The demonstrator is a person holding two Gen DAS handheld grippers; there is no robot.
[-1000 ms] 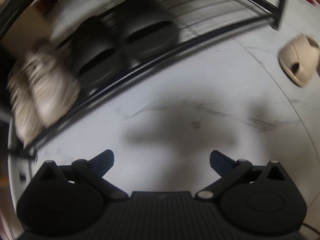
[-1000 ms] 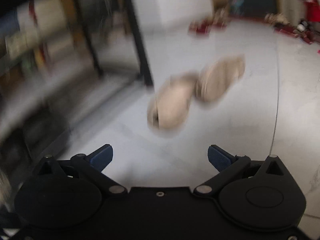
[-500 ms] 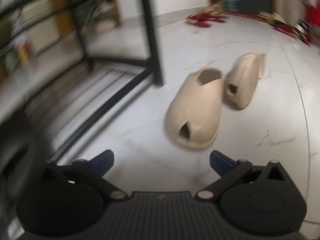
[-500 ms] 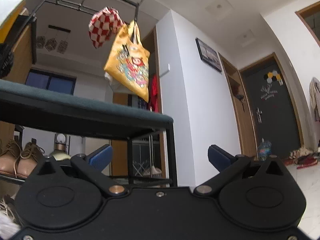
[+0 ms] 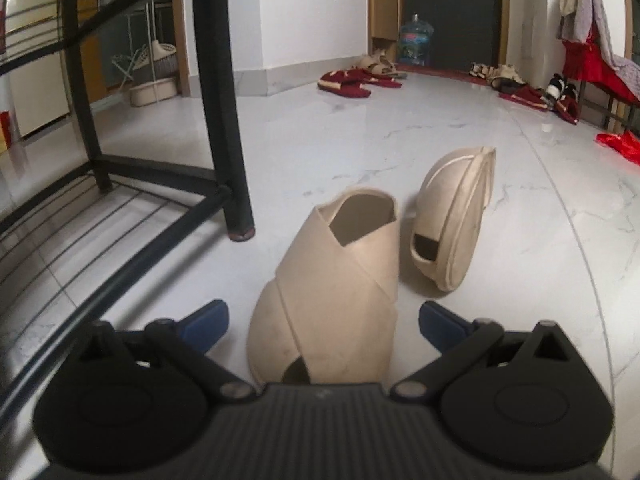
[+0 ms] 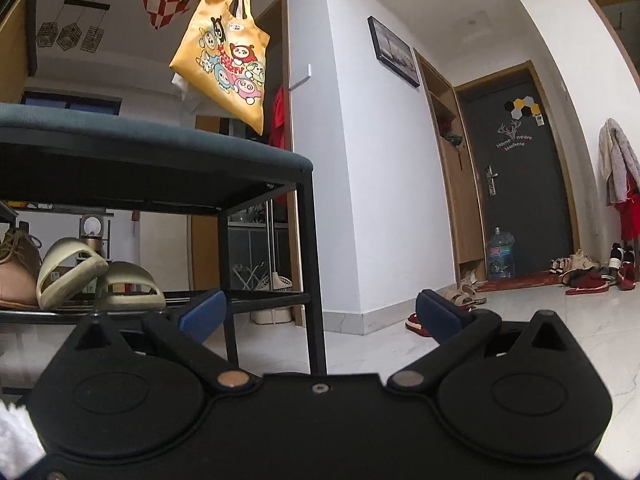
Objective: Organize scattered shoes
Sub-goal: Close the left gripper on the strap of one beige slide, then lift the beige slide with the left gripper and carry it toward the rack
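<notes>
A beige slide sandal [image 5: 332, 292] lies upright on the white marble floor, its toe end between my left gripper's [image 5: 323, 320] open blue fingers, not clamped. Its mate [image 5: 452, 220] lies tipped on its side just right of it. The black shoe rack [image 5: 224, 92] stands to the left. My right gripper [image 6: 318, 312] is open and empty, raised and level, facing the rack's [image 6: 312, 264] corner. Pale green slides [image 6: 96, 276] and a tan lace-up shoe [image 6: 16, 268] sit on the rack's shelf.
Red slippers [image 5: 352, 84] and more shoes [image 5: 520, 84] lie scattered near the dark door [image 6: 520, 176]. A water jug [image 5: 416, 40] stands by the door. A yellow tote bag [image 6: 224, 60] hangs above the rack. A red garment [image 5: 616, 144] lies at the far right.
My left gripper swung from the rack's lower shelf to the beige sandals and closed in until the near one sits between its fingers. My right gripper tilted up from the floor.
</notes>
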